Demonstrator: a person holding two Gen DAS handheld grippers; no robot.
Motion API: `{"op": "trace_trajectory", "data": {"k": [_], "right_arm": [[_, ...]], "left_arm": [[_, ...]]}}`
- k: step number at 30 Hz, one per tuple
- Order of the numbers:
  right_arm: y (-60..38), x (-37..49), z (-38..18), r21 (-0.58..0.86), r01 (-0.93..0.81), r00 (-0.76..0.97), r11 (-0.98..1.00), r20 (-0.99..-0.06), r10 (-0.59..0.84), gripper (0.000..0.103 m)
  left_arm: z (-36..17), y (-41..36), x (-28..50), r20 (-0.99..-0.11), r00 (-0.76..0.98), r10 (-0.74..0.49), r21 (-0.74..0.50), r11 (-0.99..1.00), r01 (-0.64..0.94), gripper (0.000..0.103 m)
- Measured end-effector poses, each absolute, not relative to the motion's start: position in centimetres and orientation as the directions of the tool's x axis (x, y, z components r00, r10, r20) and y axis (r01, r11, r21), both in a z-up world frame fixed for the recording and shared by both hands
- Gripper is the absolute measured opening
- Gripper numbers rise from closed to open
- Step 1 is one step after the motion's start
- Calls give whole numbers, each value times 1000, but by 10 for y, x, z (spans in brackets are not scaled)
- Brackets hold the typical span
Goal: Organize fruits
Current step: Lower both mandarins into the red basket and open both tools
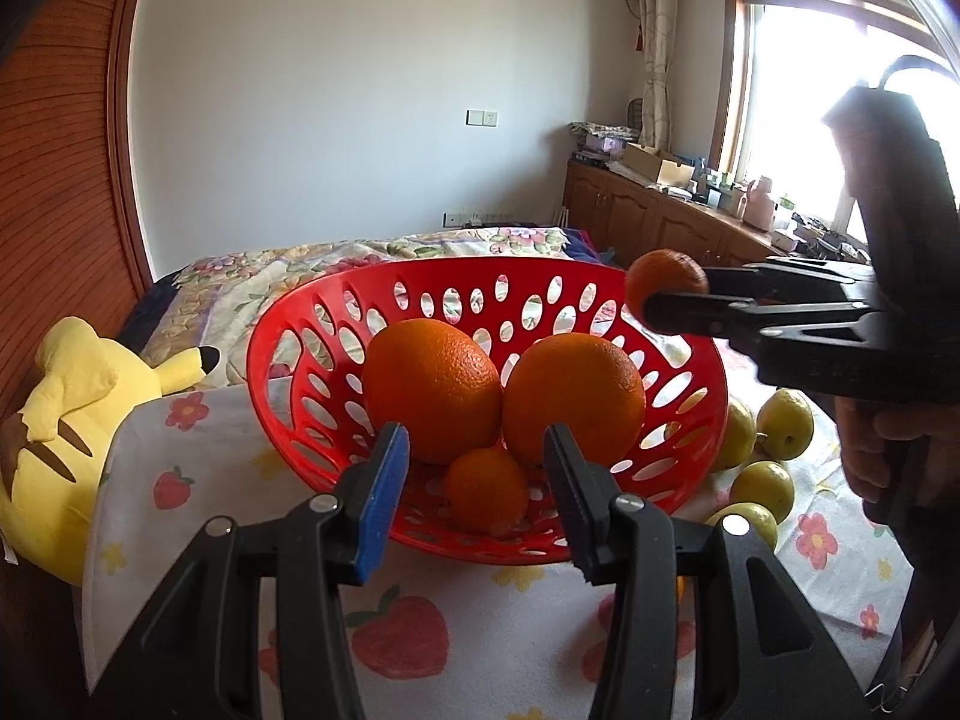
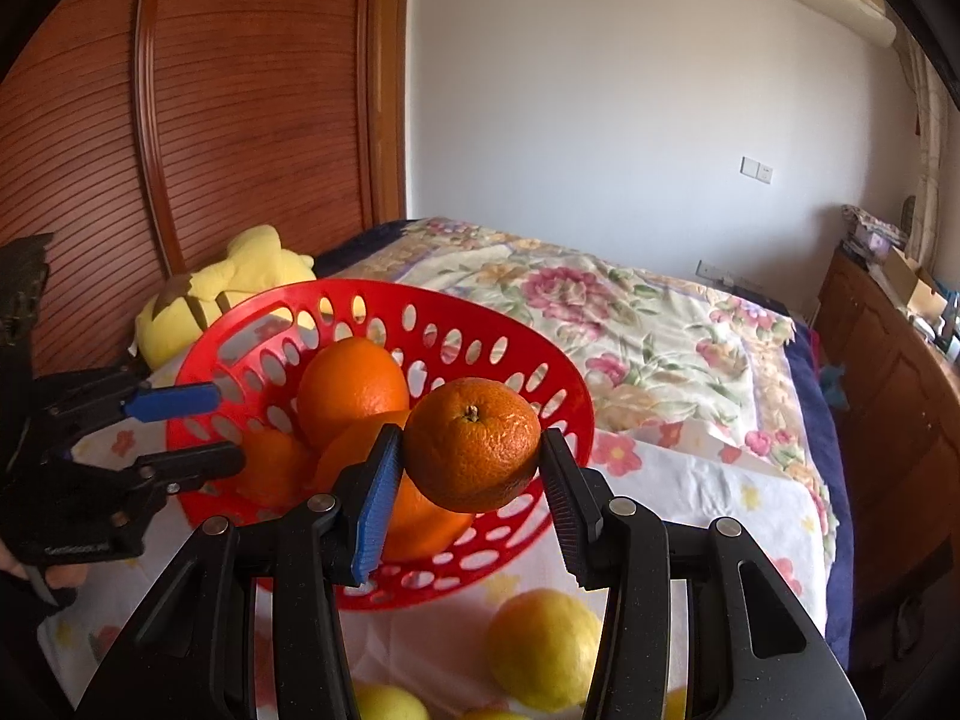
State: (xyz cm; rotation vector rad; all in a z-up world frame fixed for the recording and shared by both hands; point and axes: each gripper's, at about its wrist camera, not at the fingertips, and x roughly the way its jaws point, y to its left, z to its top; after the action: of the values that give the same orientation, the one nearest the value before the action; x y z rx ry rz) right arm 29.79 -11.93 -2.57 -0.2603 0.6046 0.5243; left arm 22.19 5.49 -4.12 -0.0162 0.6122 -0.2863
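A red perforated basket stands on a fruit-print cloth and holds two large oranges and a small tangerine. My left gripper hovers at the basket's near rim, open; the small tangerine lies just beyond its tips, untouched. My right gripper is shut on another tangerine, stem up, held in the air over the basket's right rim. Several yellow-green fruits lie on the cloth to the right of the basket.
A yellow plush toy lies left of the basket against a wooden wardrobe. The cloth covers a surface beside a bed with a floral quilt. A person's hand grips the right tool.
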Motion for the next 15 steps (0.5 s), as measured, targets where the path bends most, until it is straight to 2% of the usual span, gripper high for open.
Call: {"op": "trace_trajectory", "data": {"k": [15], "right_arm": [[-115, 310, -44, -80, -528, 685, 846, -629, 367, 47]], "left_arm": [[-40, 57, 221, -556, 790, -259, -98, 964, 247, 49]]}}
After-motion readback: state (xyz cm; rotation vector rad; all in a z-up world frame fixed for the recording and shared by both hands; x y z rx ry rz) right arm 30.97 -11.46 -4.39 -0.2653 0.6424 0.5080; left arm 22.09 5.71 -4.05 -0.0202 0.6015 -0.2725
